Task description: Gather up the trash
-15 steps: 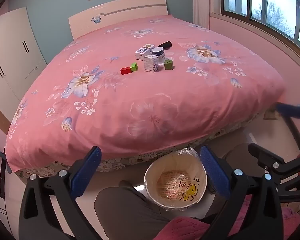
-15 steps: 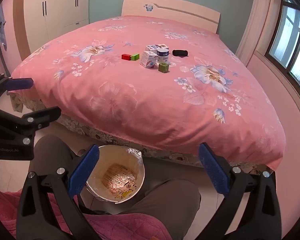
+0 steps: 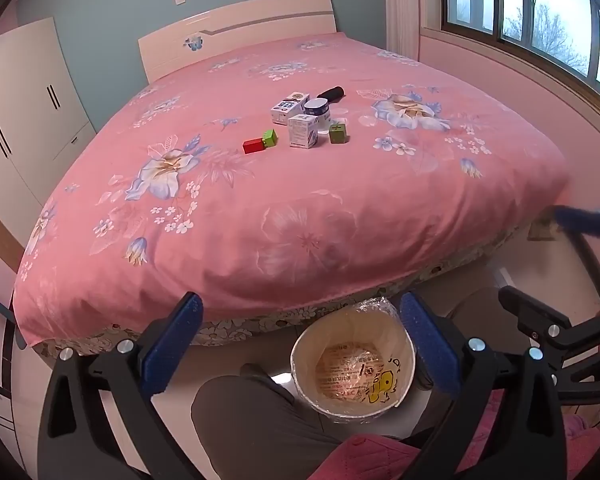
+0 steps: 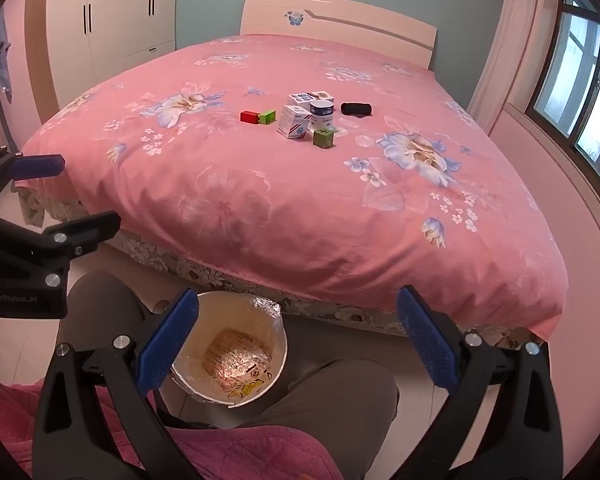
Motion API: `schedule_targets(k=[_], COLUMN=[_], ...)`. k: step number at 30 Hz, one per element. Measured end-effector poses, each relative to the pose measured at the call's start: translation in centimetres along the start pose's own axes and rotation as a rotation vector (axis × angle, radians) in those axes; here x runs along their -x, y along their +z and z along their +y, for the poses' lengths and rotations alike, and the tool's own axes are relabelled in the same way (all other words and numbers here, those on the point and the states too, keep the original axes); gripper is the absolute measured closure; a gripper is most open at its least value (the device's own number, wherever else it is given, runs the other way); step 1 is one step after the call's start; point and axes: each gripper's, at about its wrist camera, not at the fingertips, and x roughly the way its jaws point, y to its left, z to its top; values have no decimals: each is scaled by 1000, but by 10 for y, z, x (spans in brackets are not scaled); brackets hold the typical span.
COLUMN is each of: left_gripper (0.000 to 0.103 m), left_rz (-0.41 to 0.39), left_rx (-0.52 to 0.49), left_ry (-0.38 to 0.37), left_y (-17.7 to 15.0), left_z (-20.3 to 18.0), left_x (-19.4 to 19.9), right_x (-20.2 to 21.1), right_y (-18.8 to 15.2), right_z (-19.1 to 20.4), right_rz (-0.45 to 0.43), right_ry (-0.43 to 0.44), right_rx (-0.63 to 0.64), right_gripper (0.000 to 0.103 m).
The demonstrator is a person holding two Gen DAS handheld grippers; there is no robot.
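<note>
Small items lie in a cluster mid-bed on the pink floral cover: a red block (image 3: 252, 145), a green block (image 3: 270, 138), an olive cube (image 3: 337, 133), two white boxes (image 3: 302, 131) (image 3: 289, 107), a white jar (image 3: 317, 109) and a black cylinder (image 3: 331, 93). They also show in the right wrist view, with the red block (image 4: 249, 117) at the left and the black cylinder (image 4: 356, 109) at the right. A lined waste bin (image 3: 352, 368) (image 4: 230, 350) stands on the floor between the person's knees. My left gripper (image 3: 300, 344) and right gripper (image 4: 296, 340) are both open and empty, held low near the bin, far from the items.
The bed (image 3: 300, 208) fills the middle; its foot edge overhangs just beyond the bin. White wardrobes (image 4: 112, 20) stand at the left, a window (image 3: 540, 12) at the right. The person's legs (image 3: 256, 420) flank the bin.
Both views have barely shifted; the grippers stay open and nothing on the bed has moved.
</note>
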Motion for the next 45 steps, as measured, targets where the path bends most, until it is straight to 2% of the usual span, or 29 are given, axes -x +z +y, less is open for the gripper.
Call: schedule_targets(k=[45], left_gripper=[2], left_rz=[-19], left_rx=[7], left_ry=[-13], left_y=[-1], left_z=[1], left_x=[12], right_x=[7], right_y=[-3], right_z=[-5], right_rz=[-1], right_ry=[0], right_rx=[-17], right_gripper=[6])
